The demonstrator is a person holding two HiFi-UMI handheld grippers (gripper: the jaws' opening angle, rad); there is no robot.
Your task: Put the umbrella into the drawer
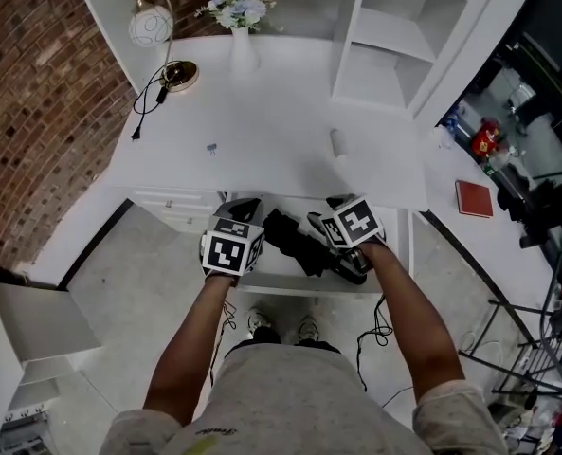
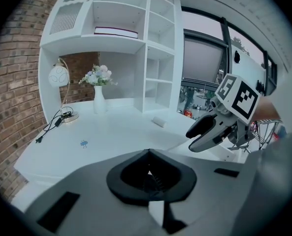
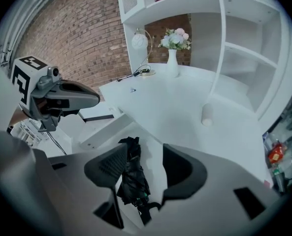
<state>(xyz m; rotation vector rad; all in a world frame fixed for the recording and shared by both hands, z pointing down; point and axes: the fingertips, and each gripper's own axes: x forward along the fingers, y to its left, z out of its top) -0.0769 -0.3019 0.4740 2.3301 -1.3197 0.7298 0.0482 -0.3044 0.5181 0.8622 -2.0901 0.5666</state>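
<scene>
A folded black umbrella [image 1: 295, 243] lies in the open white drawer [image 1: 279, 280] under the desk's front edge. In the right gripper view the umbrella [image 3: 132, 178] shows below and between the two spread pads, with neither pad touching it. My right gripper [image 3: 143, 154] is open, hanging above the drawer's right part [image 1: 337, 207]. My left gripper [image 1: 243, 209] hovers over the drawer's left end, beside the umbrella. Its pads meet at the tip with nothing between them [image 2: 148, 154].
The white desk top [image 1: 262, 112] carries a lamp [image 1: 153, 28], a vase of flowers [image 1: 243, 8], a small blue clip [image 1: 211, 148] and a short white cylinder [image 1: 337, 142]. A shelf unit [image 1: 394, 36] stands at the back right. A red book [image 1: 474, 198] lies to the right.
</scene>
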